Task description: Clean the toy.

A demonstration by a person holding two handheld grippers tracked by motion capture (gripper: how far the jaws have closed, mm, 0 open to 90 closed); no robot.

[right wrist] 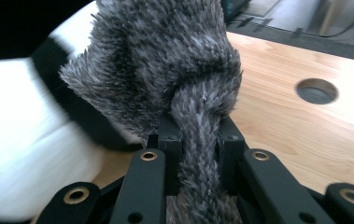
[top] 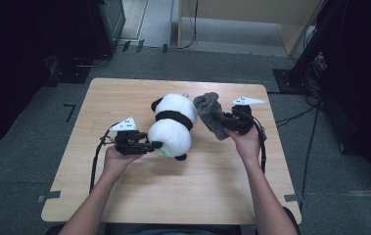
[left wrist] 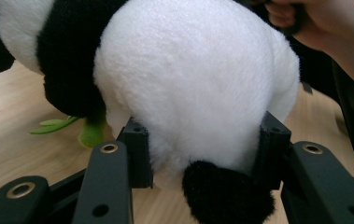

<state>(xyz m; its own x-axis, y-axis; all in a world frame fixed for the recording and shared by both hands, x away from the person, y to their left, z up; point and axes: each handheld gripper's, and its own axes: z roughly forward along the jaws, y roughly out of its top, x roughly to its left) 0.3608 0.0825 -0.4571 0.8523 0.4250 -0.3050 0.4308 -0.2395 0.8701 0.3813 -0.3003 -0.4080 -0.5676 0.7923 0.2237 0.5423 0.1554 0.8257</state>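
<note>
Left claw point(left wrist: 202, 154) grips the panda point(top: 173, 125), right claw point(right wrist: 198, 154) clamps the grey cloth point(right wrist: 165, 60); next, likely drape the cloth over the panda.

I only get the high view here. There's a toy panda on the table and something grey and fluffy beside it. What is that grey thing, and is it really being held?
Observer: Yes. In the right gripper view the right gripper is shut on the fuzzy grey cloth, which is bunched between its pads.
Operator: And the left one, is it holding the panda?
Observer: The left gripper pinches the white rump of the plush panda, just above a black foot.
Operator: Anything under the panda?
Observer: A green felt sprig sticks out beneath it.
Operator: Anything else on the table?
Observer: A round hole in the tabletop.
</note>
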